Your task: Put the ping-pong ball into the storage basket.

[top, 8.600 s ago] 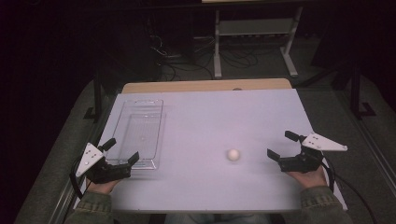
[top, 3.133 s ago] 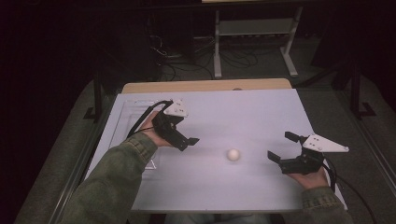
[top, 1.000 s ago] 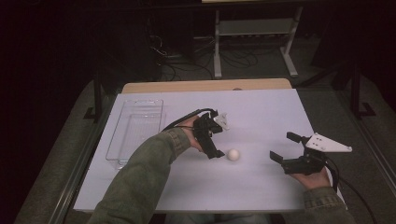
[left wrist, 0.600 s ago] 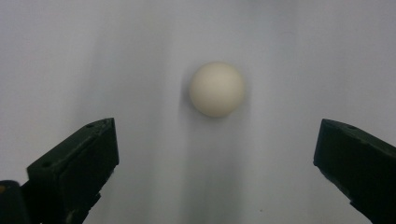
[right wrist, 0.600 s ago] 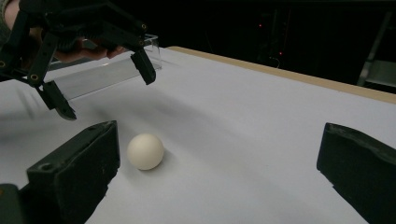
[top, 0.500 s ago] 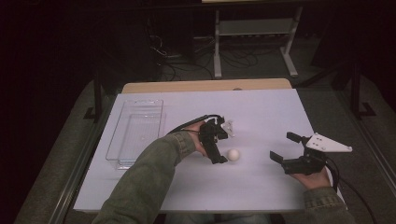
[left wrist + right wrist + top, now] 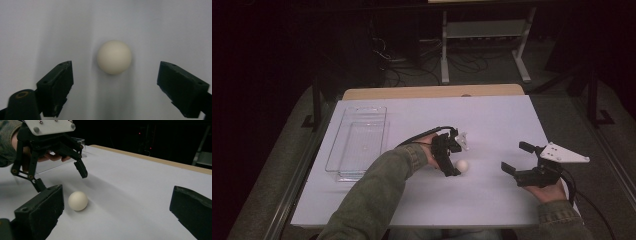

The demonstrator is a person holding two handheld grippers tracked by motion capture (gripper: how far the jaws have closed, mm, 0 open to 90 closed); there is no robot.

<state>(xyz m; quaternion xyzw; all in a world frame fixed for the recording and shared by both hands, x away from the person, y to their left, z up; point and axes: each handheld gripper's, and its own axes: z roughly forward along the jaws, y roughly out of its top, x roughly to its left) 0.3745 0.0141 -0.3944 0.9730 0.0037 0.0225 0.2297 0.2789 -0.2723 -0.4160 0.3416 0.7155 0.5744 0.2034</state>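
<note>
A cream-white ball (image 7: 462, 165) lies on the white table top (image 7: 492, 115), right of the middle. My left gripper (image 7: 453, 161) hangs just above and left of it, pointing down. In the left gripper view the ball (image 7: 114, 57) lies ahead of the gripper (image 7: 115, 75), between its spread jaws and touching neither. The jaws have just been closing. The right gripper view shows the ball (image 7: 78, 200) on the table under the left gripper (image 7: 61, 180). My right gripper (image 7: 513, 156) rests open near the table's right edge, aimed at the ball, jaws (image 7: 117, 202) wide with nothing in them.
A clear plastic tray (image 7: 357, 142) stands on the left part of the table. A wooden strip (image 7: 432, 91) runs along the far edge. Beyond it, a white shelf frame (image 7: 482, 35) and cables stand in the dark.
My left gripper has moved right and down, closer over the ball, and its jaws stand narrower. The right gripper and the ball have stayed put.
</note>
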